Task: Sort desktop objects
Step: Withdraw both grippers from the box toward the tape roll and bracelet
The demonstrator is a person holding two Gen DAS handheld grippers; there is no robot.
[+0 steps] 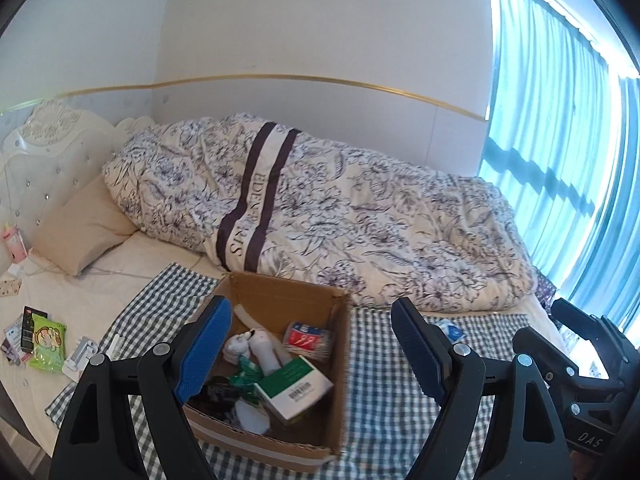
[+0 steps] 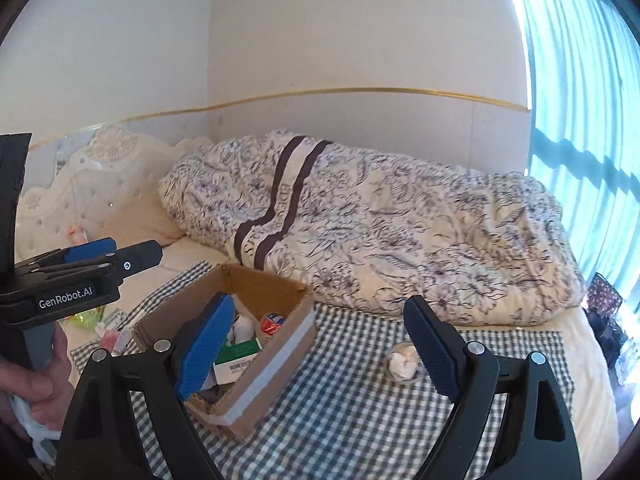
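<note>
Item: cardboard box (image 1: 280, 364), open-topped, on a checked cloth (image 1: 384, 408) spread over the bed's near edge. Contents: green-and-white carton (image 1: 296, 388), red-and-blue pack (image 1: 308, 338), white bottle (image 1: 264, 354), dark and white soft items, not identifiable.

Item: left gripper (image 1: 308, 352), spread wide, empty, poised over the box. Right gripper (image 2: 320, 354), likewise spread, empty, between the box and a small white wrapped object (image 2: 404, 362) lying on the cloth towards the bed's foot.

Unsorted stock: green packet (image 1: 48, 346), dark card packet (image 1: 30, 328) and a white strip item (image 1: 80, 356) on the sheet at the bed's head-side near corner.

Handling note: the white object is probably the nearest remaining pick. Straddle it squarely, close on its widest part, lift clear of the cloth so the weave does not snag, and release low inside the box.

Legible writing: duvet (image 1: 340, 224) stripe, "EDEN PARIS" (partly creased); gripper bodies, "GenRobot.AI" and "DAS". Carton print is unreadable.
</note>
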